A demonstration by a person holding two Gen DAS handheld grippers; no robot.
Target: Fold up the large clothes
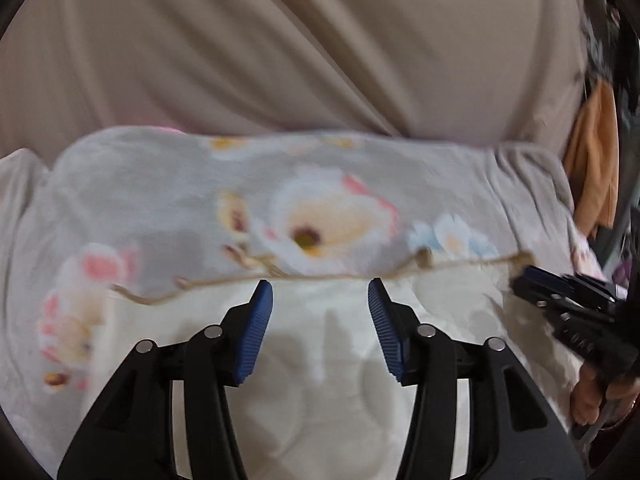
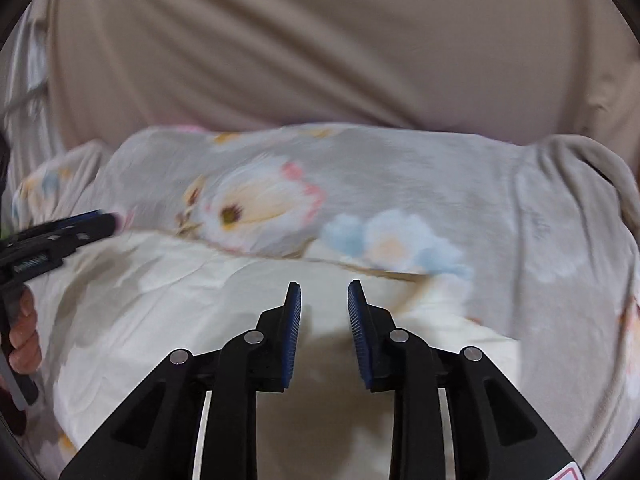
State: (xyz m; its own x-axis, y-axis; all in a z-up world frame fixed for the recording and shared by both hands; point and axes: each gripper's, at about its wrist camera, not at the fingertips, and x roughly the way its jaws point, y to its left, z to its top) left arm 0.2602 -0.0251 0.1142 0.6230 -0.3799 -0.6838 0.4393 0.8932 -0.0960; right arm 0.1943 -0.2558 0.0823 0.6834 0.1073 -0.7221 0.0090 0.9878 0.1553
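Observation:
A large grey cloth with a flower print point(image 1: 320, 200) lies spread in front of me, its cream underside point(image 1: 320, 340) turned up in the near part, with a frayed brown hem point(image 1: 224, 280) between. It also shows in the right wrist view point(image 2: 400, 184). My left gripper point(image 1: 320, 286) is open and empty, just above the cream part near the hem. My right gripper point(image 2: 320, 286) is open and empty over the cream part point(image 2: 180, 292). The right gripper shows at the right edge of the left view point(image 1: 520, 280); the left one at the left edge of the right view point(image 2: 108, 222).
A beige draped fabric point(image 1: 320, 40) fills the background behind the cloth, also in the right wrist view point(image 2: 320, 40). An orange garment point(image 1: 596, 152) hangs at the far right. A hand point(image 2: 24, 336) holds the left gripper's handle.

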